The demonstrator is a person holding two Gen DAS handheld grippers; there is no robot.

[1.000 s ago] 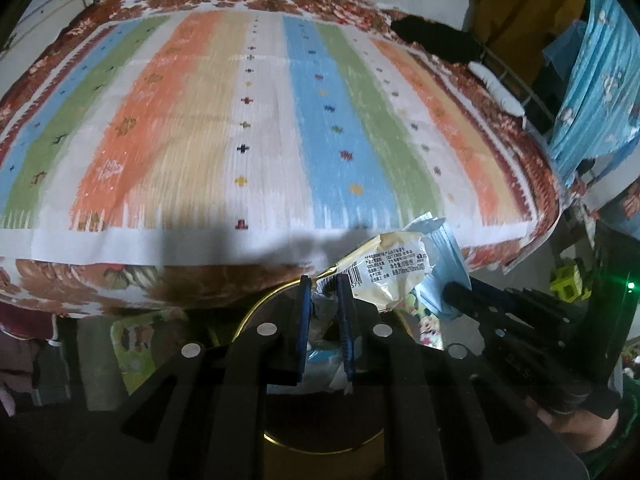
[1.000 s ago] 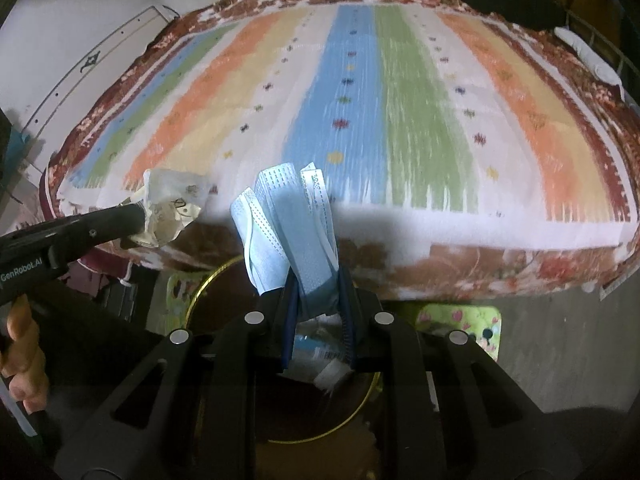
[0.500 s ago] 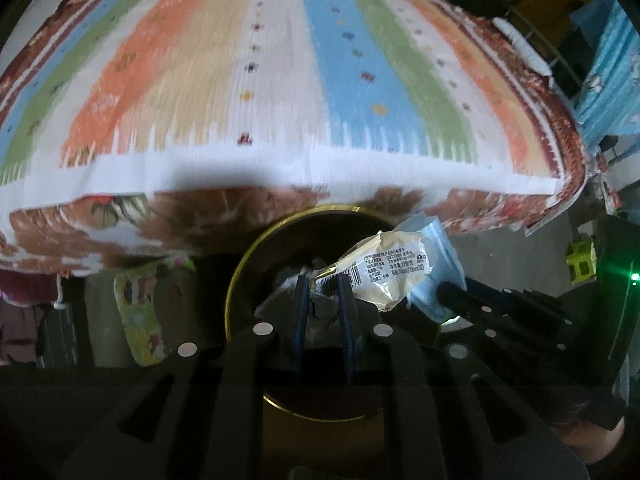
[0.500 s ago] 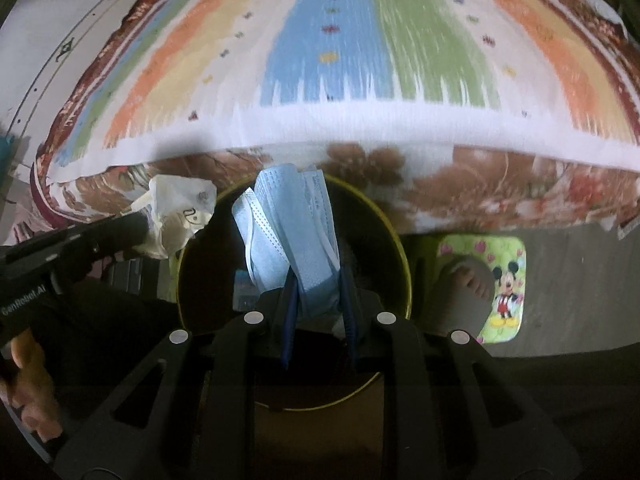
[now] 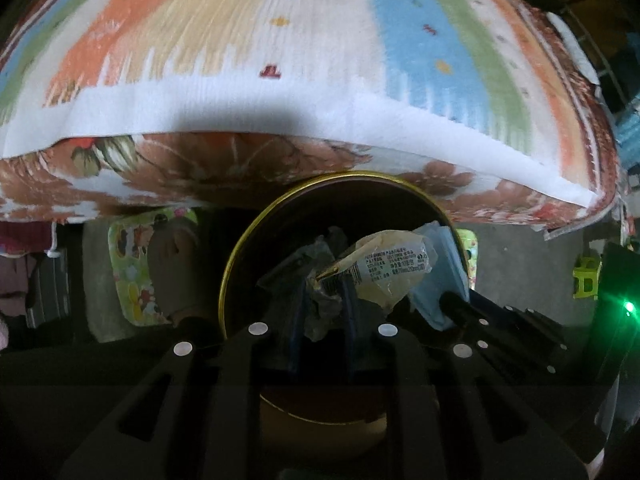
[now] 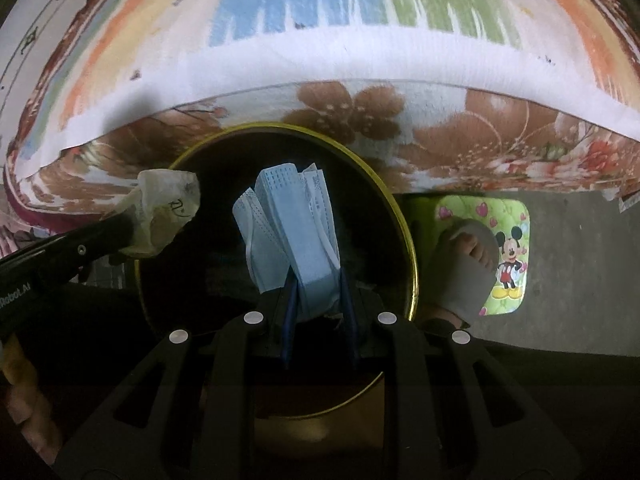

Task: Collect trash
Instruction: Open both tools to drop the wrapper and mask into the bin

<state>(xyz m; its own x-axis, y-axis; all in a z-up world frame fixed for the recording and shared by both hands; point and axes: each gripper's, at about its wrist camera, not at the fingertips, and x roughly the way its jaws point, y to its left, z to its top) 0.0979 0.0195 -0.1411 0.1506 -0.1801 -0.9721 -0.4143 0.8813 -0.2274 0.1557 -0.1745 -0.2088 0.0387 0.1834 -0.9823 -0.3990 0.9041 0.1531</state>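
My left gripper (image 5: 322, 292) is shut on a crumpled yellowish snack wrapper (image 5: 386, 270) with a printed label, held over the open mouth of a dark round bin with a gold rim (image 5: 240, 248). My right gripper (image 6: 318, 292) is shut on a light blue face mask (image 6: 298, 236), held upright over the same bin (image 6: 404, 232). The left gripper (image 6: 136, 226) and its wrapper (image 6: 168, 204) show at the left of the right wrist view. The mask (image 5: 440, 276) shows beside the wrapper in the left wrist view.
A bed with a striped blanket (image 5: 280, 60) and floral side (image 6: 460, 148) stands just beyond the bin. The person's feet in slippers on cartoon mats (image 6: 500, 248) (image 5: 136, 272) flank the bin. Grey floor (image 6: 580, 280) lies to the right.
Both grippers have moved down and back from the bed edge with their loads and now hang over the bin's mouth. Neither has let go.
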